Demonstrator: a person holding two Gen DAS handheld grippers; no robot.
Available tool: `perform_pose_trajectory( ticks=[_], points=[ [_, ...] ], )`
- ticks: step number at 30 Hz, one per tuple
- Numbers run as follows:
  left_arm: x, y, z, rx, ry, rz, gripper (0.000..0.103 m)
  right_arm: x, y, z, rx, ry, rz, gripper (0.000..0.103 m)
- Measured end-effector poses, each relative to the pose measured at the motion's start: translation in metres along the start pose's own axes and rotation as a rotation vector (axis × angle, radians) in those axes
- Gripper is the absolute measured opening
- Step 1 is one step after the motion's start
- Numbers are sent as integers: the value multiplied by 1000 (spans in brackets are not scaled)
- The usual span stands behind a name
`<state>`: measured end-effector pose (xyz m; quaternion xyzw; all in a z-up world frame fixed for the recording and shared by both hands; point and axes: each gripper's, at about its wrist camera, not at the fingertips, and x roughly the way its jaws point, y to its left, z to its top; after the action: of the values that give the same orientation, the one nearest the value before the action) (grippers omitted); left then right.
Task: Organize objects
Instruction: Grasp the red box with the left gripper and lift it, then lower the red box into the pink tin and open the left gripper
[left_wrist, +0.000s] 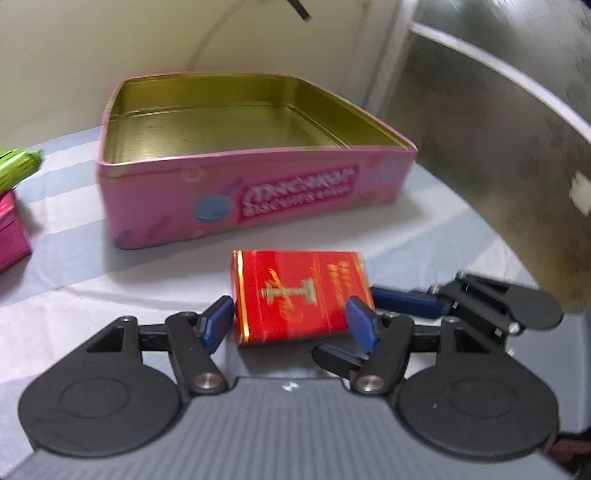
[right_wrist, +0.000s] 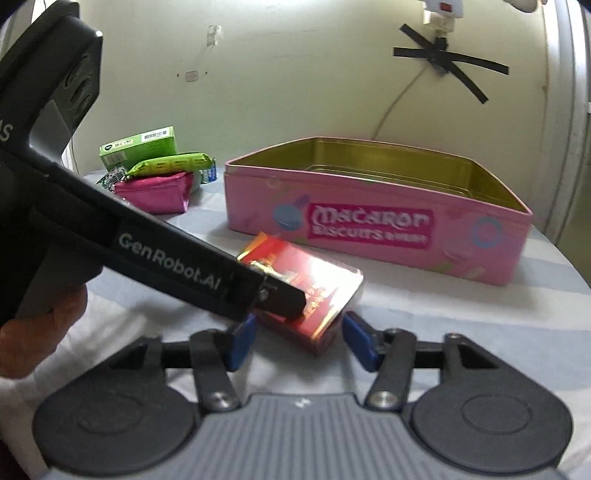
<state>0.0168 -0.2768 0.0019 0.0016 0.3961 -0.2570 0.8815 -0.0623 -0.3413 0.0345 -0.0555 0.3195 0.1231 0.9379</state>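
Reading "Macaron Biscuits" pink tin (right_wrist: 376, 225), red box's (left_wrist: 299, 295) gold lettering blurred

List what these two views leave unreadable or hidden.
- Red box: gold lettering smeared by blur, left wrist view; partly covered by the left claw's arm in the right wrist view.
- Snack pile: cut by the left wrist view's edge.
- Pink tin: floor hidden behind its front wall, right wrist view.

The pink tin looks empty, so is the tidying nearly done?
Not yet. The pink tin holds nothing. The left gripper straddles the red box lying on the table, with the right gripper beside it. The snack packets wait behind.
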Motion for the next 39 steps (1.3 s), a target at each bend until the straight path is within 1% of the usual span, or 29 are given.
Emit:
perform_pose_trajectory(
  ticks=[1, 2, 3, 4, 5, 7, 9, 10, 11, 12, 13, 14, 15, 16, 19, 21, 24, 27, 28, 30, 32, 33, 36, 37, 39],
  points=[
    [-2, 0, 2, 4, -4, -1, 69, -1, 0, -2, 21, 2, -15, 71],
    [-4, 1, 3, 5, -13, 6, 69, -2, -3, -7, 30, -4, -18, 72],
    [-9, 4, 1, 10, -30, 8, 71, -3, 2, -9, 35, -21, -38, 75],
    [-12, 8, 1, 7, -46, 14, 77, -6, -2, -10, 50, -28, -20, 77],
    [-18, 14, 3, -14, -60, 21, 78, -7, -6, -9, 61, -42, -2, 78],
    [-21, 26, 6, -56, -66, 18, 78, -1, -13, -11, 100, -47, 52, 78],
    [-18, 32, 8, -103, -46, -21, 77, 5, -9, -10, 112, -49, 60, 78],
    [-13, 33, 7, -117, -32, -47, 71, 9, -12, -9, 109, -46, 70, 78],
    [-8, 33, 5, -118, -14, -73, 65, 10, -4, -7, 93, -50, 48, 78],
    [-2, 31, 5, -112, 13, -92, 56, 12, -3, -7, 86, -47, 40, 77],
    [3, 29, 5, -103, 36, -106, 55, 12, -3, -6, 81, -42, 35, 73],
    [6, 26, 3, -88, 23, -113, 55, 11, 1, -6, 83, -38, 30, 72],
    [10, 19, 2, -67, 18, -97, 56, 11, 1, -8, 86, -35, 18, 70],
    [13, 12, 3, -51, 24, -100, 56, 9, 0, -10, 75, -33, -4, 70],
    [24, -12, 2, -14, 54, -146, 56, -4, -14, -17, 64, -31, -68, 70],
    [30, -30, -1, 26, 58, -173, 56, -13, -30, -30, 97, -37, -74, 70],
    [37, -56, -2, 85, 67, -212, 56, -30, -44, -43, 126, -45, -120, 70],
    [41, -77, 4, 134, 77, -228, 56, -45, -55, -51, 166, -91, -154, 70],
    [39, -82, 10, 144, 64, -231, 56, -50, -58, -49, 165, -120, -167, 71],
    [34, -87, 20, 177, 19, -231, 56, -60, -59, -36, 113, -179, -218, 71],
    [26, -89, 44, 190, -41, -220, 56, -64, -62, -13, 63, -249, -259, 71],
    [23, -89, 56, 190, -72, -207, 56, -64, -66, -2, 50, -280, -264, 71],
    [20, -85, 88, 196, -164, -148, 58, -58, -84, 34, 47, -365, -251, 70],
    [26, -83, 96, 203, -182, -121, 58, -49, -93, 46, 56, -374, -236, 70],
    [40, -69, 108, 185, -192, -75, 58, -22, -108, 59, 85, -361, -196, 70]
  ],
)
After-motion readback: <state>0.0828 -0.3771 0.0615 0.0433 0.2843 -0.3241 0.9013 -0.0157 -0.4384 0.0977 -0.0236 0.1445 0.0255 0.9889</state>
